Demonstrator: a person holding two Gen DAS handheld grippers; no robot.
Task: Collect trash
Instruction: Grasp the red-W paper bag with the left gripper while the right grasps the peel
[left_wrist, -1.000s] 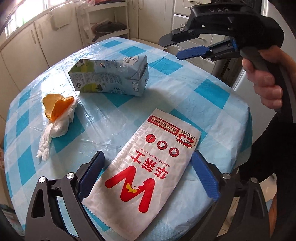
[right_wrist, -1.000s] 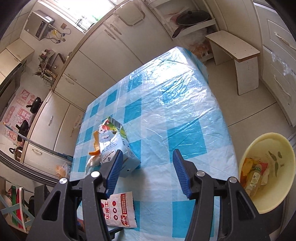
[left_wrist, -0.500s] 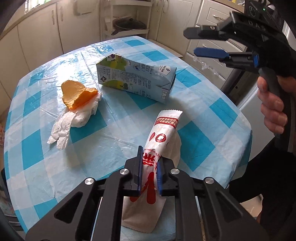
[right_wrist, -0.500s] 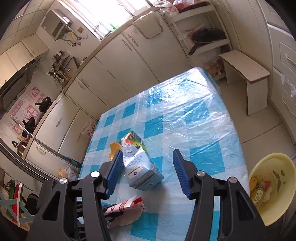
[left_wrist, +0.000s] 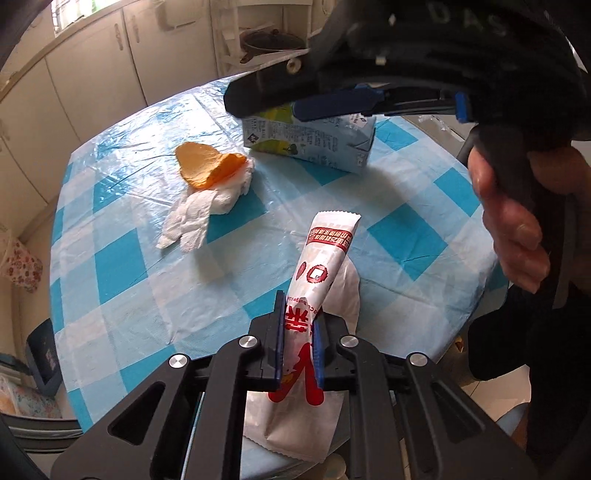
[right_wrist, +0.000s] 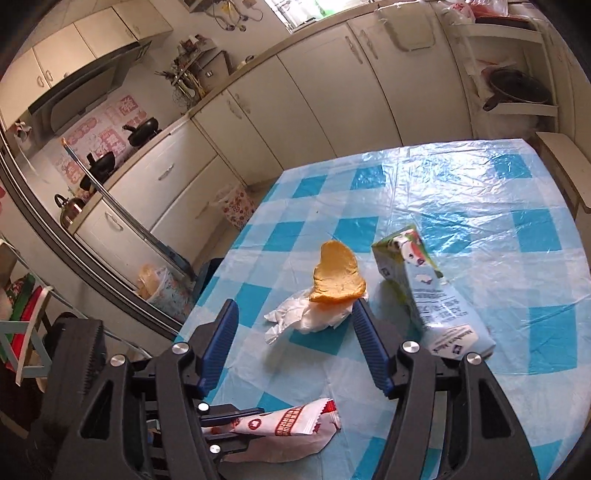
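Pinching a white-and-red paper bag (left_wrist: 314, 280) between its blue pads, the left gripper (left_wrist: 299, 347) holds the wrapper folded and raised off the near edge of a table (left_wrist: 122, 266) covered in blue-and-white checked plastic. Left of the bag in the left wrist view, a crumpled white tissue (left_wrist: 199, 214) lies on the cloth with a curved orange peel (left_wrist: 207, 166) resting on its far end. Farther back and to the right, a milk carton (left_wrist: 317, 136) lies on its side, partly hidden by the right gripper (left_wrist: 325, 105), which a hand (left_wrist: 513, 229) carries above the table. In the right wrist view, the right gripper (right_wrist: 291, 347) is opening, its blue pads spread with nothing touching them; the tissue (right_wrist: 306, 317) and peel (right_wrist: 338, 277) show in the gap between them, down on the cloth. The carton (right_wrist: 428, 295) lies just right of that gap, and the bag (right_wrist: 288, 428) appears at the bottom, clamped in the left tool. Cream kitchen cabinets (right_wrist: 332, 103) line the wall behind.
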